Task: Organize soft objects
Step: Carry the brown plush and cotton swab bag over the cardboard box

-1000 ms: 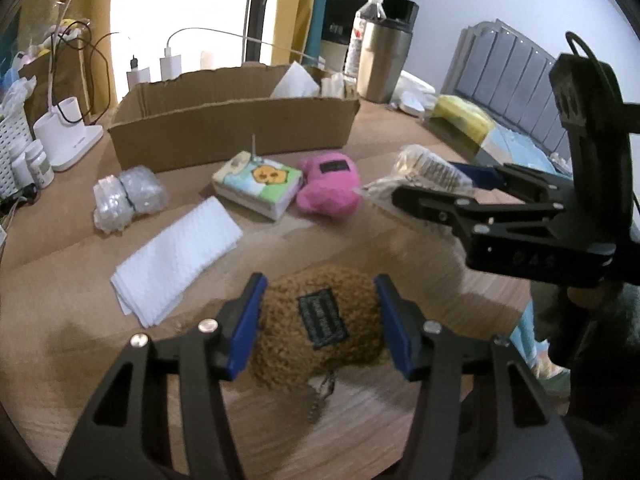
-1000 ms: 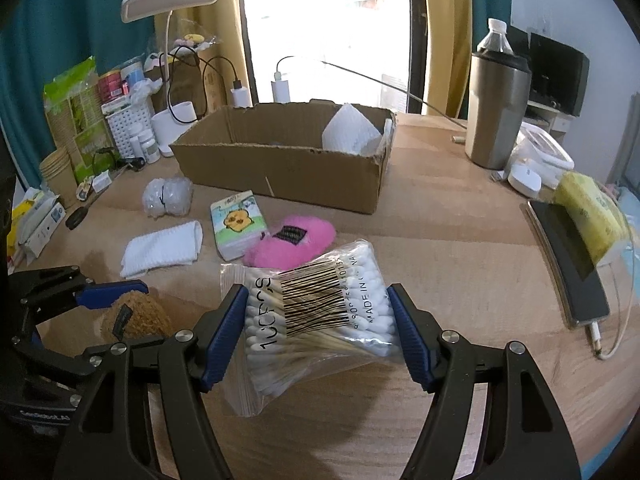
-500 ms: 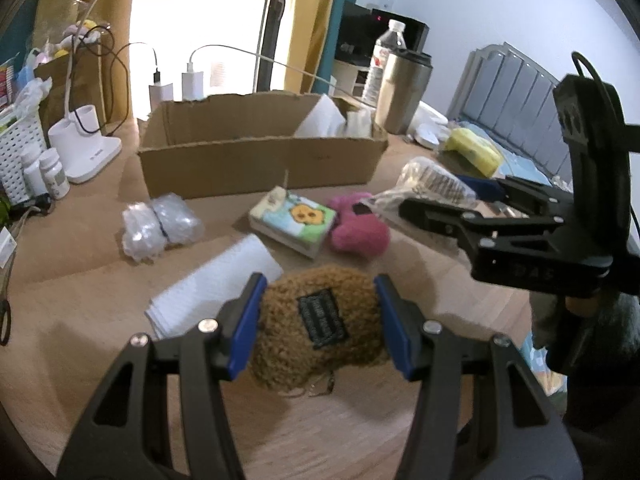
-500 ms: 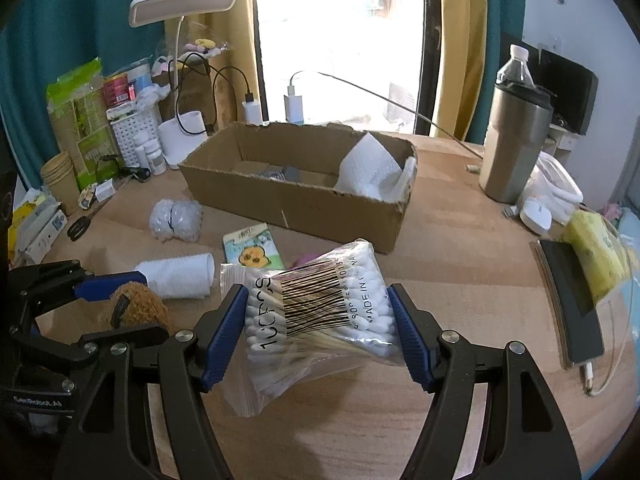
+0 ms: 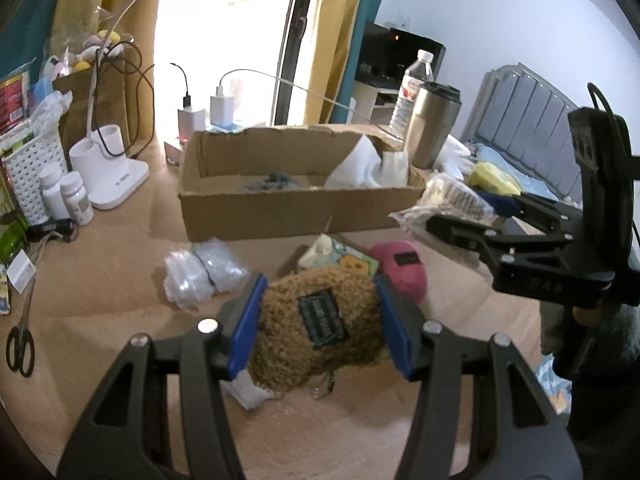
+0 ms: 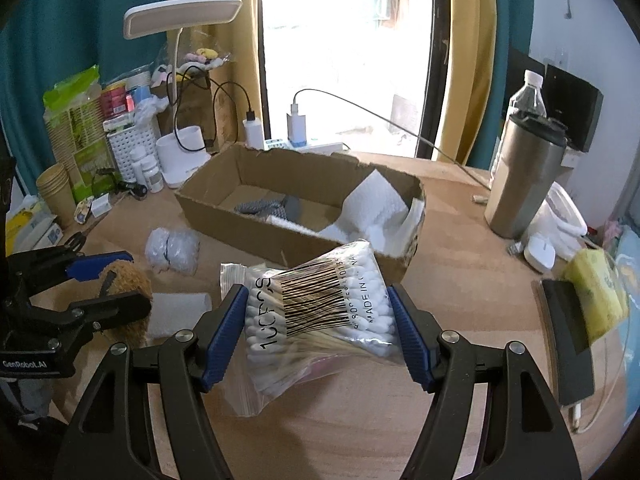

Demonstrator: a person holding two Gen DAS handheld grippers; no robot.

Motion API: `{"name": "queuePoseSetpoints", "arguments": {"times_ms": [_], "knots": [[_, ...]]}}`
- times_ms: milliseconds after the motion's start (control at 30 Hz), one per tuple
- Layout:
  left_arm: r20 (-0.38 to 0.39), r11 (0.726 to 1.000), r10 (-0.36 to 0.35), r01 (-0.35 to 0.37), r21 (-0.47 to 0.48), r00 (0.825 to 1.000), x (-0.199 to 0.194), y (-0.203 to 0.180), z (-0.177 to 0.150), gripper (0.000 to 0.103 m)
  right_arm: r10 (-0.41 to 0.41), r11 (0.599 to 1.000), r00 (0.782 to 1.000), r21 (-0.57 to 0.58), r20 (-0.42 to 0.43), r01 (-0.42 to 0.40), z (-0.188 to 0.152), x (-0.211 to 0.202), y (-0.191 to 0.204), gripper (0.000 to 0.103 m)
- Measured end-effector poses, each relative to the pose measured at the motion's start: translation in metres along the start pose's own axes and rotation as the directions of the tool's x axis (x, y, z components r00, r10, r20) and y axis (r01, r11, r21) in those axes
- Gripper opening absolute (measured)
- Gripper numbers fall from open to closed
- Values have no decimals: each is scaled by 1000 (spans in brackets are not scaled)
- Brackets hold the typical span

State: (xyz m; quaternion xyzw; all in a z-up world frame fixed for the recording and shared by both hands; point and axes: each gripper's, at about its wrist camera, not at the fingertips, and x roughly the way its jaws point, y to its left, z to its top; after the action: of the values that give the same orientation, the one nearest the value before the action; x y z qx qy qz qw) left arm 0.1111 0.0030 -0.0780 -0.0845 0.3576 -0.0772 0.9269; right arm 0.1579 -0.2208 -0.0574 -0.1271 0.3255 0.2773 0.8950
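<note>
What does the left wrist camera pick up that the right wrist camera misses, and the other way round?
Only the left wrist view shows the pink plush and the cartoon tissue pack on the table. Only the right wrist view shows the stack of paper cups and the phone lying at the right. Both show the cardboard box, the steel tumbler, the brown plush clamped in the left hand-held gripper and the cotton swab bag clamped in the right hand-held gripper.

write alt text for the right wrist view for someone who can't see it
The right gripper clamps a clear bag of cotton swabs above a wooden table, facing an open cardboard box holding white tissue. At far left, the left gripper grips a brown plush.
</note>
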Motion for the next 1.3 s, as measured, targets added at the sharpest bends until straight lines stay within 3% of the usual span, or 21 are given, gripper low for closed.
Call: {"name": "queuePoseSetpoints", "arguments": {"times_ms": [1300], "knots": [[63,999,53,-53,2,997,44,40,73,56,12,1000,1000,6,25,-12,54,54,-25,73]]}}
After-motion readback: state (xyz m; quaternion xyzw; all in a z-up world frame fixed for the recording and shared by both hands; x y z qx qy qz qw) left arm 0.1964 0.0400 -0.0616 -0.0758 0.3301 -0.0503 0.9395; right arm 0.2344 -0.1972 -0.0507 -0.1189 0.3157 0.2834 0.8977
